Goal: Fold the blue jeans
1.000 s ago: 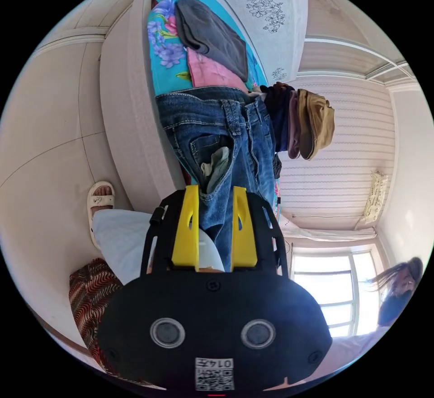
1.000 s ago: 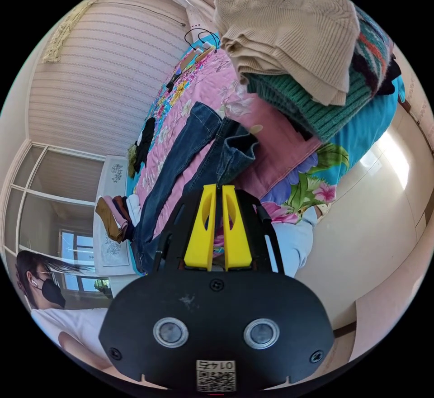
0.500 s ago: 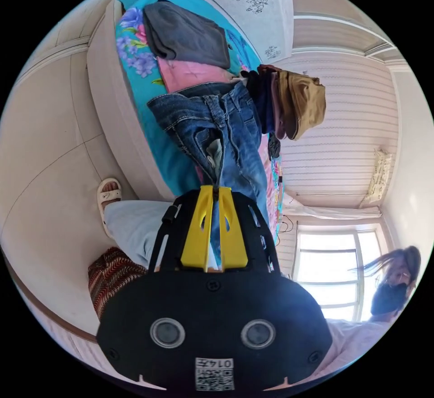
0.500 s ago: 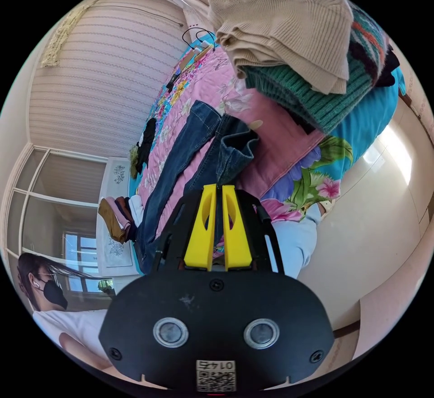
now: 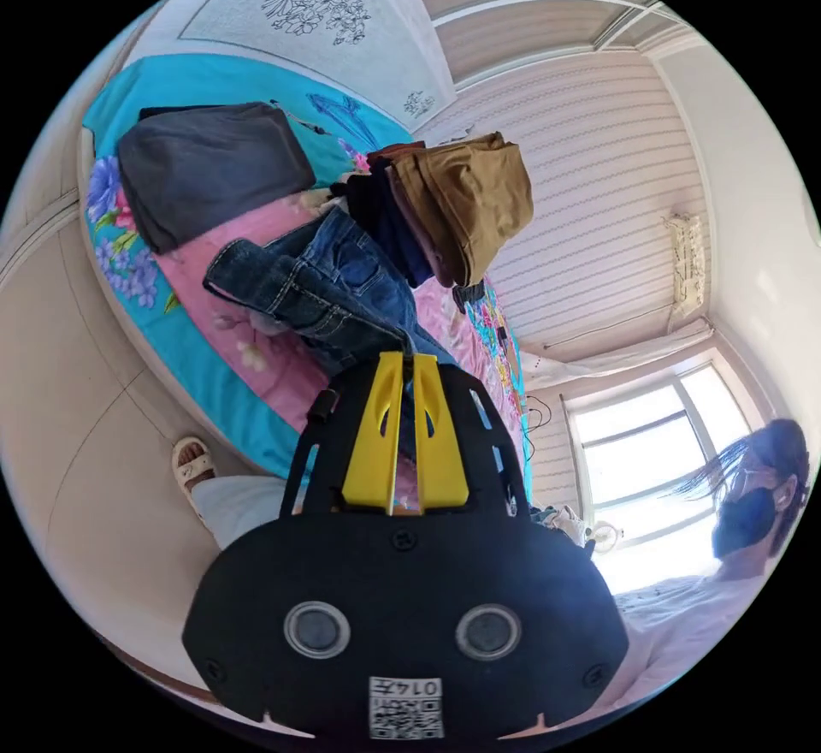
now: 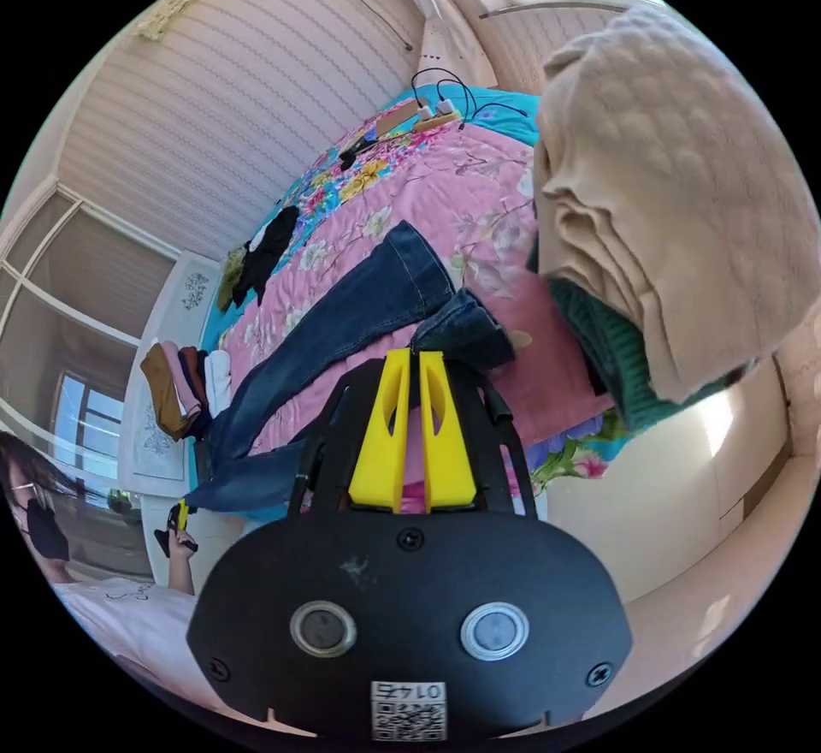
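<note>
In the left gripper view, our left gripper has its 2 yellow jaws pressed onto the waist end of the jeans, the denim caught right at their tips. The jeans stretch across the pink quilt, beside a stack of folded clothes (brown on top). In the right gripper view, our right gripper pinches a trouser-leg hem of the jeans, which run away from the jaws across the quilt, near a beige sweater.
</note>
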A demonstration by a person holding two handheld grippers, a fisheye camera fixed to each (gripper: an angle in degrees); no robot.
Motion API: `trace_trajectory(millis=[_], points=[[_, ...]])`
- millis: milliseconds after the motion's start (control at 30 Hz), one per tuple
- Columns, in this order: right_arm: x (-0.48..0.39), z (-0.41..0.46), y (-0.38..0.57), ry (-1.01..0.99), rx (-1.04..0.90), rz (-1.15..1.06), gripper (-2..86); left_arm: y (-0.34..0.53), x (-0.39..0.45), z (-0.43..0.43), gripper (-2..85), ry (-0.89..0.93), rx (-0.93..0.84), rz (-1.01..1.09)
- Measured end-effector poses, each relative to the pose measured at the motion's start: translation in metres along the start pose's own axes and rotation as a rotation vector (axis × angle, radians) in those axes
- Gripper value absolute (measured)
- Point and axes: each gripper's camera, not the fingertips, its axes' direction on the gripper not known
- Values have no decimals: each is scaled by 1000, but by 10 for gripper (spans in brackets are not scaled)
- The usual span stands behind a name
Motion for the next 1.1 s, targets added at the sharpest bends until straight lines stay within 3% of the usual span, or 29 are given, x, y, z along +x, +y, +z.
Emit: trace_trajectory(millis=[133,233,367,433,600,733,933,1000,1100], points=[[-36,19,-69,81,-39,-90,9,-40,30,32,-7,-60,-3,72],[-42,45,-121,52,-57,-31,11,-80,56,79,-5,-77,6,85],[-37,91,-177,-140,-20,126,20,-107,64,131,9,-222,52,59],[-34,108,-185,-208,29,172,29,-113,54,149,43,-189,74,-32],[-8,129,-173,-225,48,192,57,-102,41,127,65,-56,153,-37],[27,116,-118,-271,131,166,63,-72,32,97,66,-188,80,41],[81,139,-41,-345,152,429,93,-14,-14,71,131,-216,127,-123],[83,151,-41,-385,176,453,99,-6,-24,83,136,-185,82,-180],[76,167,-56,-426,226,463,113,-1,-22,94,143,-120,192,-223]])
